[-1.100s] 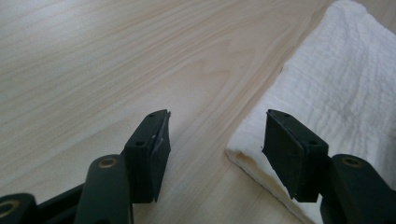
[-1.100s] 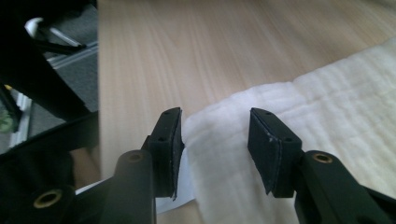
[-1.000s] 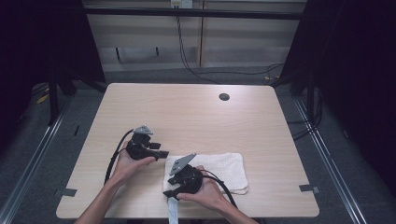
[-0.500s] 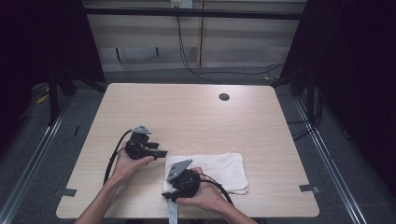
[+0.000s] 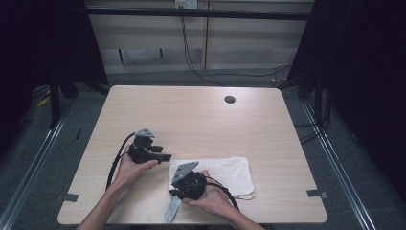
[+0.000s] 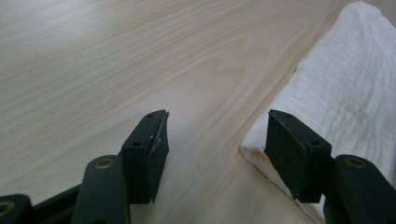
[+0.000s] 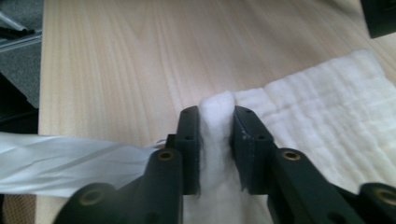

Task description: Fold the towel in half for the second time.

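Now the right gripper (image 7: 215, 116) has just been closing, and its fingers (image 7: 189, 140) pinch a raised fold of the towel (image 5: 225, 173) between the pads. That fold stands up between the two fingers in the right gripper view; cloth is clamped, not merely touched.

Towel lies flat on the near half of the tabletop (image 5: 201, 115), right of centre, long axis running left to right across the person's front. Clamped spot looks to be the near left corner.

Left gripper (image 6: 217, 135) rests just beside the towel's left short edge, fingers (image 6: 149, 144) spread wide with nothing between them. In the left gripper view the towel corner (image 6: 261, 154) sits just at the inner face of one finger; whether it touches, cannot tell. The other finger is over bare wood.

Relation that matters: the far left corner lies ahead of the left gripper and slightly to its side, so the left hand (image 5: 129, 165) is the nearer one for it. Likely step: take that corner, then fold along the long axis.

A white strip (image 7: 70, 158) trails from the right gripper, off the near edge.
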Demonstrator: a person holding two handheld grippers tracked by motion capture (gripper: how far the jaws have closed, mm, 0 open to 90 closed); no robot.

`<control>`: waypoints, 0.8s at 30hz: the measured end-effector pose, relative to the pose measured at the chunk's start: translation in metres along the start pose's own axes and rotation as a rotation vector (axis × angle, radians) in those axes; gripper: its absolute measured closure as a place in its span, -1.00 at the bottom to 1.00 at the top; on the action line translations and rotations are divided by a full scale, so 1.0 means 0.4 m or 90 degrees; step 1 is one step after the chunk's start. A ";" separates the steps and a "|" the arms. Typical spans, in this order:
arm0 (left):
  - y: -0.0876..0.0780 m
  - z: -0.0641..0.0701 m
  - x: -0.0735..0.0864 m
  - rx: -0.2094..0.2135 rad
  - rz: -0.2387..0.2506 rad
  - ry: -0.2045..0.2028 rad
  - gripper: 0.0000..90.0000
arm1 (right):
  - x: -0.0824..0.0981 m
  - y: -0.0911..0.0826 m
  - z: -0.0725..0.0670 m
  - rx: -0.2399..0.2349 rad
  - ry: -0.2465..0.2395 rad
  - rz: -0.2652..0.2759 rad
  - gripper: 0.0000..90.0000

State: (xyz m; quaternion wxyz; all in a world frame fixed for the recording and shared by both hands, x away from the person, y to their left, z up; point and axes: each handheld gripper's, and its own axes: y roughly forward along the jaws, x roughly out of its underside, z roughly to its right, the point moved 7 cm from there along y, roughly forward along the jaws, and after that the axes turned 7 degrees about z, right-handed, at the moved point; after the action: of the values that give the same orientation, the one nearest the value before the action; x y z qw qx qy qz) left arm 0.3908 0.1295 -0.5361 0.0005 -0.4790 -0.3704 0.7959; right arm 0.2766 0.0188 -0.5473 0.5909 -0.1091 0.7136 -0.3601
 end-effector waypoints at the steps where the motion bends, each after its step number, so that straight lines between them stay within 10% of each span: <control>1: -0.001 0.001 0.001 0.000 -0.002 0.000 -0.13 | 0.001 0.000 0.001 0.001 0.010 0.003 0.74; 24: 0.039 0.020 0.012 0.029 -0.027 0.007 -0.12 | 0.003 -0.001 0.012 -0.012 0.064 0.019 0.81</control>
State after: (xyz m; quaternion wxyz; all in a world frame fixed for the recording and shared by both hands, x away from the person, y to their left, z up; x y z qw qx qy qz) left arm 0.3875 0.1152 -0.5466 0.0304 -0.4753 -0.3620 0.8013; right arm 0.2806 0.0158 -0.5483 0.5586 -0.0857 0.7475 -0.3491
